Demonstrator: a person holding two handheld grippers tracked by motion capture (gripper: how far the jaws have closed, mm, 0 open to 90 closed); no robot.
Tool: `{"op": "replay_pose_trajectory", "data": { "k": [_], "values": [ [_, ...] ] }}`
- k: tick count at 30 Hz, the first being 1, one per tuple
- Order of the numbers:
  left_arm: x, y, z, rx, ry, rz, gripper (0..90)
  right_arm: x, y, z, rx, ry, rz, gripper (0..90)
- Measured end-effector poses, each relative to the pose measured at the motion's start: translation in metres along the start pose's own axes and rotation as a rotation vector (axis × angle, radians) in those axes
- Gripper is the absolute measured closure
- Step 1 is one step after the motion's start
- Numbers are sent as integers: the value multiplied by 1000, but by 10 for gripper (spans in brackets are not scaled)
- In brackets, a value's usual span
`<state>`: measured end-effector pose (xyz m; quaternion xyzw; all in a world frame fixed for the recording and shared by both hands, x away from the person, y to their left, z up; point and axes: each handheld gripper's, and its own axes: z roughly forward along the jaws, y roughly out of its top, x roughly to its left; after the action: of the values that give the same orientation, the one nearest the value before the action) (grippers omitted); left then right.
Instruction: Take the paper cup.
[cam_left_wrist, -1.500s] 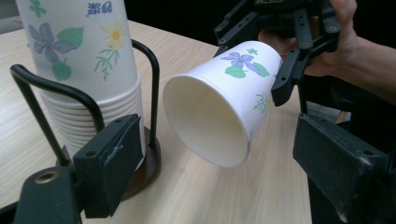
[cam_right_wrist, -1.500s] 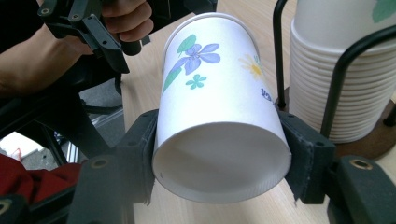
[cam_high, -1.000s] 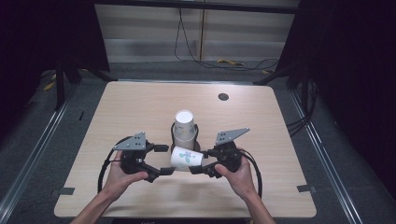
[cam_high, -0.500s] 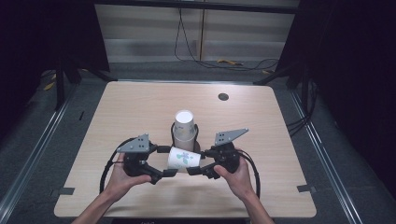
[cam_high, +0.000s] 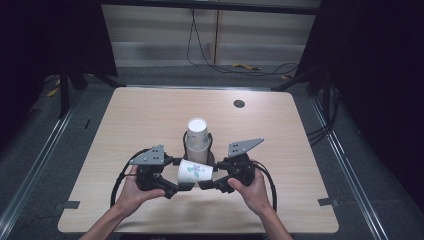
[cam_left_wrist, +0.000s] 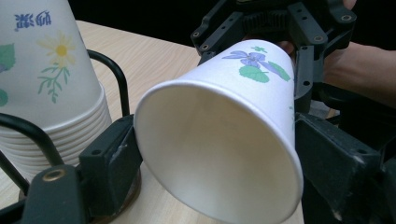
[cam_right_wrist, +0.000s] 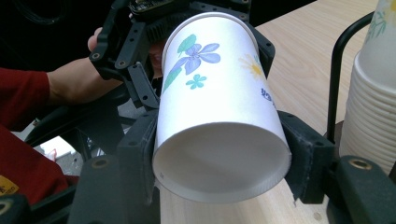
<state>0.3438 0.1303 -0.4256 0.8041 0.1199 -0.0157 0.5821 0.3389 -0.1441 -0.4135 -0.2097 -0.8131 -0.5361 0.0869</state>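
Observation:
A white paper cup (cam_high: 195, 172) printed with flowers lies on its side in the air between both grippers, just in front of the cup stack. My right gripper (cam_high: 209, 177) is shut on its base end (cam_right_wrist: 215, 93), one jaw on each side. My left gripper (cam_high: 181, 175) faces it from the left. Its jaws have just been closing on the cup's open mouth (cam_left_wrist: 224, 154), and both pads now touch the rim. A stack of matching cups (cam_high: 198, 134) stands upside down in a black wire holder (cam_high: 186, 145).
The pale wooden table (cam_high: 150, 115) has a round dark grommet (cam_high: 239, 104) at the back right. The cup stack (cam_left_wrist: 46, 84) stands close beside both grippers. Cables (cam_high: 240, 67) lie on the floor beyond the table.
The left gripper has edged toward the cup and its jaws have narrowed around the cup's mouth. The right gripper and the cup have stayed in place.

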Motion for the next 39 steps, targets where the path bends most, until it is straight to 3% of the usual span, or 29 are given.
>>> {"op": "replay_pose_trajectory", "data": {
  "k": [4, 14, 19, 28, 39],
  "values": [
    [0, 0, -1, -10, -3, 9, 187, 0, 0, 0, -5, 6, -1, 369],
    [2, -2, -2, -59, -34, -15, 210, 1, 0, -1, -19, 12, -9, 371],
    [2, -1, -3, -69, -39, -31, 210, 0, -1, 0, -27, 23, -5, 370],
    [2, 0, -4, -69, -40, -24, 226, 0, -1, -1, -23, 31, -10, 356],
    [2, 1, -7, -76, -46, -15, 274, -1, -2, 5, 10, -6, 2, 268]
  ]
}}
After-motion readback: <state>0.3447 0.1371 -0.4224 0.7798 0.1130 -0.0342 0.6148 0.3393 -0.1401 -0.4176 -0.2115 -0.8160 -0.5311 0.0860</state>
